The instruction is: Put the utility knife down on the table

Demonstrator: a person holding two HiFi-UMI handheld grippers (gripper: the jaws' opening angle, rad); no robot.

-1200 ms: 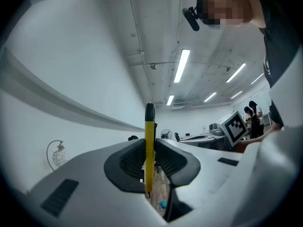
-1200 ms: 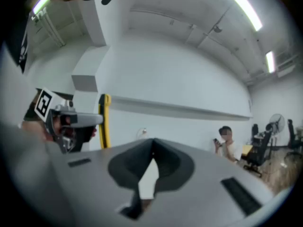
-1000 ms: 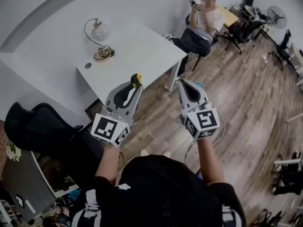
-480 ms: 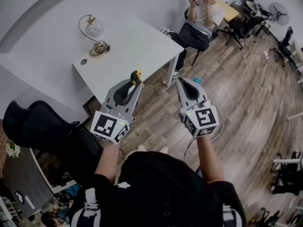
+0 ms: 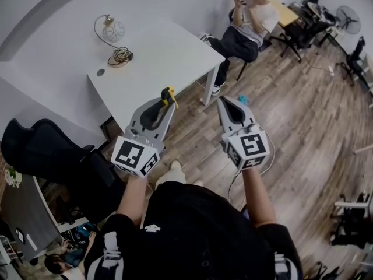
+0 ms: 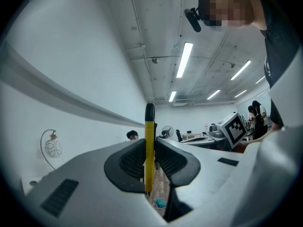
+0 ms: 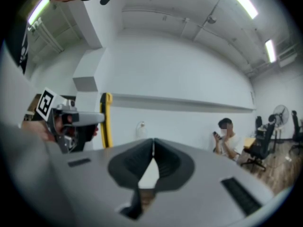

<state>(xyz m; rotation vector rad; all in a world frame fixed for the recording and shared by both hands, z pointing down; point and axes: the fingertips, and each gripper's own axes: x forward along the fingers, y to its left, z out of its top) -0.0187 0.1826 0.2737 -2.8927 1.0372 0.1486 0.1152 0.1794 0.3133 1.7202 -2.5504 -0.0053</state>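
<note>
My left gripper is shut on a yellow utility knife with a black end, held in the air by the near edge of the white table. In the left gripper view the knife stands upright, pinched between the black pads. My right gripper hovers over the wooden floor to the right of the table, jaws shut with nothing in them. The right gripper view shows the left gripper and the knife at its left.
A round lamp and a coiled cable sit at the table's far left. A person on a chair is beyond the table's right corner. A black office chair stands at my left. More desks and chairs fill the far right.
The person carrying the grippers has stepped forward, a shoe now showing below the left gripper. Both grippers have come closer to the table. The knife stays in the left jaws.
</note>
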